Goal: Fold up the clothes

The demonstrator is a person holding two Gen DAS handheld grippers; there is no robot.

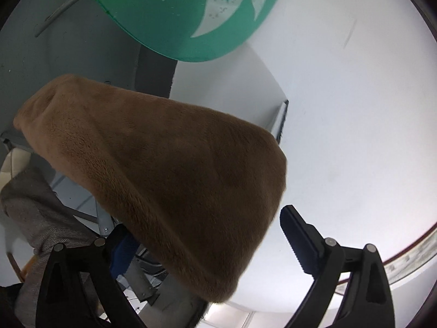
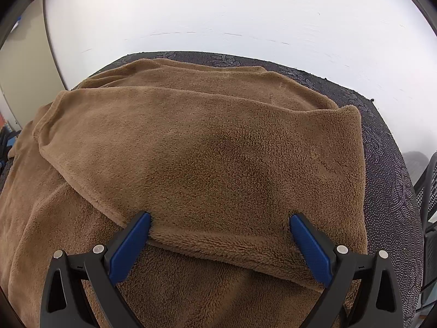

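Observation:
A brown fleece garment [image 2: 207, 153] lies spread on a dark patterned mat [image 2: 387, 169], with one layer folded over the rest. My right gripper [image 2: 220, 227] is open, its blue fingertips [image 2: 136, 235] resting on the near edge of the folded layer. In the left wrist view a lifted part of the brown fleece [image 1: 174, 180] hangs between the jaws of my left gripper [image 1: 207, 235]. The left jaws stand wide apart; the fleece covers the left blue pad [image 1: 123, 251], and I cannot tell if it touches it.
A white wall [image 2: 218, 13] rises behind the mat. A green sheet with white leaf shapes [image 1: 174, 8] hangs at the top of the left wrist view. A black mesh chair [image 2: 428, 191] stands at the right edge. Grey cloth [image 1: 38, 213] shows at the lower left.

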